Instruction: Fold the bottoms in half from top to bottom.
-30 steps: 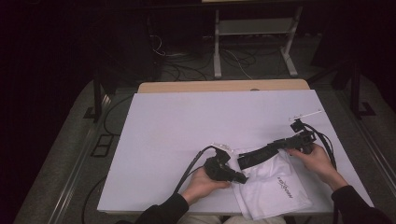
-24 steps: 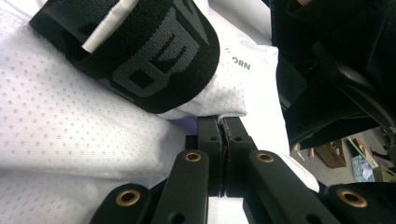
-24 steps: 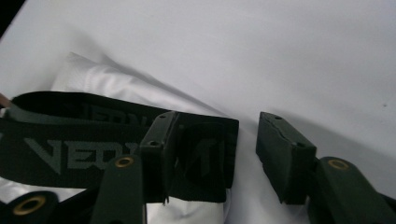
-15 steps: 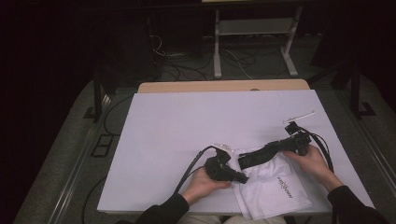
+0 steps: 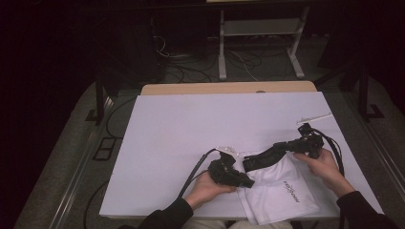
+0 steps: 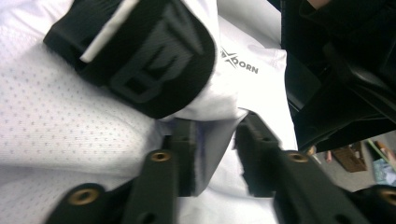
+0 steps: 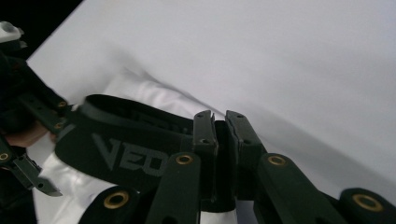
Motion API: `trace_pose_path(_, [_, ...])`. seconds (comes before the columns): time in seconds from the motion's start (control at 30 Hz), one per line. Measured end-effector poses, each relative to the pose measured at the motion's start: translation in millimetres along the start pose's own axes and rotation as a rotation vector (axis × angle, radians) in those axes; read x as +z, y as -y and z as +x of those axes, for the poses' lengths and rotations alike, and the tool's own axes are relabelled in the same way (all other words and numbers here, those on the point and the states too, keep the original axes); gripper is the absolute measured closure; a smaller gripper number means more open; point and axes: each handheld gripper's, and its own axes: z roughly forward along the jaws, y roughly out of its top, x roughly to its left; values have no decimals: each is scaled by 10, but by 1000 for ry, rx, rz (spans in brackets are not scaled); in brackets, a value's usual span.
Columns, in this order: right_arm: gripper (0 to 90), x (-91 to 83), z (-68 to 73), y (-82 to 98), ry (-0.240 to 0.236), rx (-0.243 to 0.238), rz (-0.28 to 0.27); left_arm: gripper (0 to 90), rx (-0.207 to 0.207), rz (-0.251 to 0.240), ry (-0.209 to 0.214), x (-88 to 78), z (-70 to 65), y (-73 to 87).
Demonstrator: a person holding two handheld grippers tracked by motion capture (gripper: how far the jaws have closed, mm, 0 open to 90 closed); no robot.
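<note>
A white mesh garment [image 5: 282, 191] with a printed logo lies at the table's near right. Its black waistband [image 5: 258, 161] is lifted off the cloth. My right gripper [image 5: 281, 151] has just been closing and now stands shut on that waistband [image 7: 121, 149], which runs from my right gripper [image 7: 222, 126] toward the other hand. My left gripper [image 5: 246, 181] sits at the garment's left edge. In the left gripper view my left gripper [image 6: 217, 158] has just been opening: a fold of the white garment [image 6: 56, 121] lies loose between the parted jaws, below the waistband [image 6: 140, 51].
The white table sheet [image 5: 215, 124] stretches far and left of the hands. A thin white strip [image 5: 313, 118] lies near the right edge. Beyond the table's wooden far edge [image 5: 229, 88] are floor cables and a metal stand [image 5: 258, 43].
My right hand has drifted slightly left and nearer with the waistband. My left hand has stayed in place at the garment's edge.
</note>
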Motion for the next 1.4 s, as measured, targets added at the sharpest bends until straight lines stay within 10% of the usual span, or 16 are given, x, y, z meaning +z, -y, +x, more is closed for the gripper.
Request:
trace_pose_path(0.2, [813,-128,24,14,-39,1,-36,429,49,27,-98,-83,-105,-42])
trace_pose_path(0.6, [816,-263,85,65,-74,-11,-53,157,63,-55,-100,-233,-129,-91])
trace_pose_path(1.4, [808,-422,177,359,-186,-26,-24,16,-53,-298,-300,-662,333,-40])
